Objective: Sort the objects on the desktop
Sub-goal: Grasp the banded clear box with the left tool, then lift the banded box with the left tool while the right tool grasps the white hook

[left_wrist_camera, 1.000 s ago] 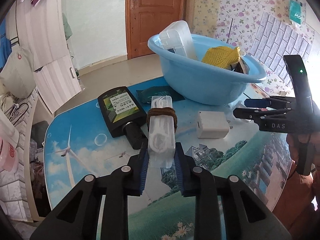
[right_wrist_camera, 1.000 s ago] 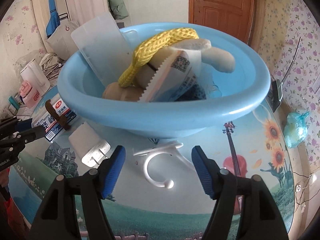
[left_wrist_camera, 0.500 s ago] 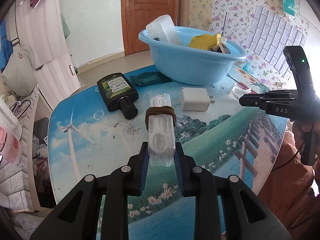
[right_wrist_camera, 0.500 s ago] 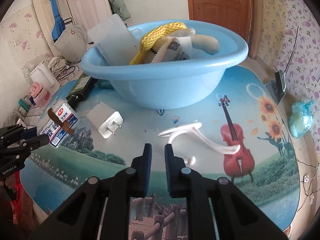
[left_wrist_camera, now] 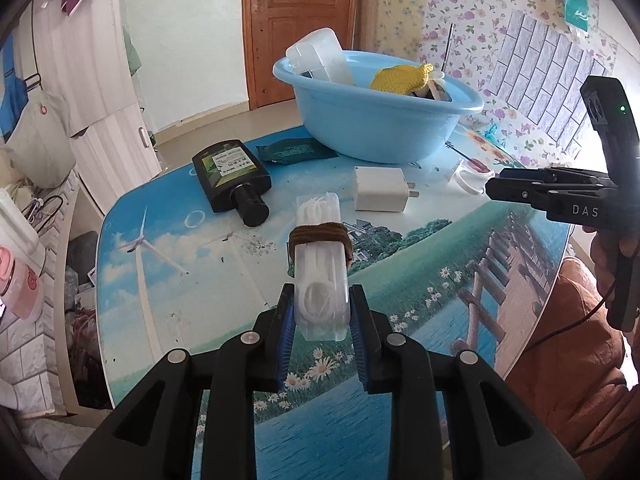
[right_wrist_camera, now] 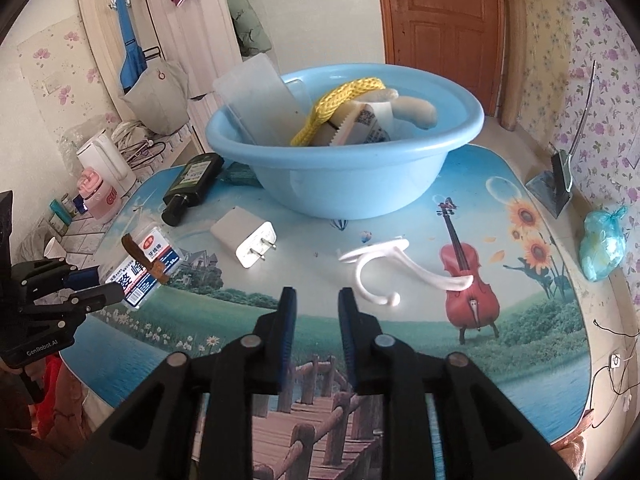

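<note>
Picture-printed bench (right_wrist_camera: 520,360) carries a blue basin (right_wrist_camera: 360,184) far; left hand-held gripper (left_wrist_camera: 320,316) clenches a clear box (left_wrist_camera: 320,280); right hand-held gripper (right_wrist_camera: 316,312) opening, empty.

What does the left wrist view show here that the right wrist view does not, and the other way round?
Only the left wrist view shows the floss box's clear side with the white picks inside, clamped in the left tool. Only the right wrist view shows the box's printed label, the whole white hook, the blue bag and the right tool opening on nothing. Both show the blue basin, white charger and dark bottle.
</note>
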### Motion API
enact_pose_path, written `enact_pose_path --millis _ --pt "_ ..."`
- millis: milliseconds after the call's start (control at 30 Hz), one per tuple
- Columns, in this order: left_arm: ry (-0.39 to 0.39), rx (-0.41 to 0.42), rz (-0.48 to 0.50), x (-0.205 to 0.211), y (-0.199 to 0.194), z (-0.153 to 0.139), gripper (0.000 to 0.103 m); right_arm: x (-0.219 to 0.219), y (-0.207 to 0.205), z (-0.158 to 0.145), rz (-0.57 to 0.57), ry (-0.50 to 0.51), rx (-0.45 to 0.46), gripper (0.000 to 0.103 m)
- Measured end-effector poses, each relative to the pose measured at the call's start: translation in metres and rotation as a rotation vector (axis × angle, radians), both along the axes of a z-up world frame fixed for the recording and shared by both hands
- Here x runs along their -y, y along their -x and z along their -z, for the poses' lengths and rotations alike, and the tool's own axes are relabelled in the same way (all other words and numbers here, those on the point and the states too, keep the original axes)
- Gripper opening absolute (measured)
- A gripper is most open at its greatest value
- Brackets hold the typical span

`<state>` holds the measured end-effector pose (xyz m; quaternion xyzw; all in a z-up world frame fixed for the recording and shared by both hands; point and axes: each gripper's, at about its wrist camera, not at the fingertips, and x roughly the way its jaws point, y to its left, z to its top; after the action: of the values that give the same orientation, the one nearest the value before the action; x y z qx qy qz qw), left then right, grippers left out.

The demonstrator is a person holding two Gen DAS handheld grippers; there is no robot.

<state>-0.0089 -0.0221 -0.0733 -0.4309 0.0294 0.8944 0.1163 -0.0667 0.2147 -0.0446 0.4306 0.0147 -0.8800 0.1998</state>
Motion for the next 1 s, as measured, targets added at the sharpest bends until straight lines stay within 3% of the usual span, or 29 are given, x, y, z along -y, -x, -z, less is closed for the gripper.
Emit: enact_pose_path --millis 33,67,700,733,833,933,1000 --pt "0.001 0.001 -0.001 0.0 0.001 0.001 0.025 -0.002 0.002 0.0 0.012 -0.005 -0.003 0.045" --pt "0.0 0.002 0.0 0.0 0.002 0.003 0.025 -0.005 0.003 0.002 0.023 -0.007 -0.006 0.052" --pt "0.0 0.004 -0.018 -0.009 0.022 0.018 0.025 0.002 0.018 0.023 0.047 -0.066 -0.011 0.051" --pt "0.002 0.005 -0.018 -0.009 0.023 0.019 0.025 0.002 0.021 0.023 0.047 -0.068 -0.012 0.05" --pt "0.004 0.011 -0.022 -0.009 0.023 0.022 0.025 0.004 0.028 0.027 0.041 -0.082 0.002 0.025" --pt "0.0 0.015 -0.023 -0.009 0.023 0.024 0.025 0.003 0.03 0.031 0.037 -0.074 0.023 0.007" --pt "0.0 0.021 -0.022 -0.01 0.023 0.025 0.025 0.004 0.027 0.032 0.024 -0.069 0.022 0.006"
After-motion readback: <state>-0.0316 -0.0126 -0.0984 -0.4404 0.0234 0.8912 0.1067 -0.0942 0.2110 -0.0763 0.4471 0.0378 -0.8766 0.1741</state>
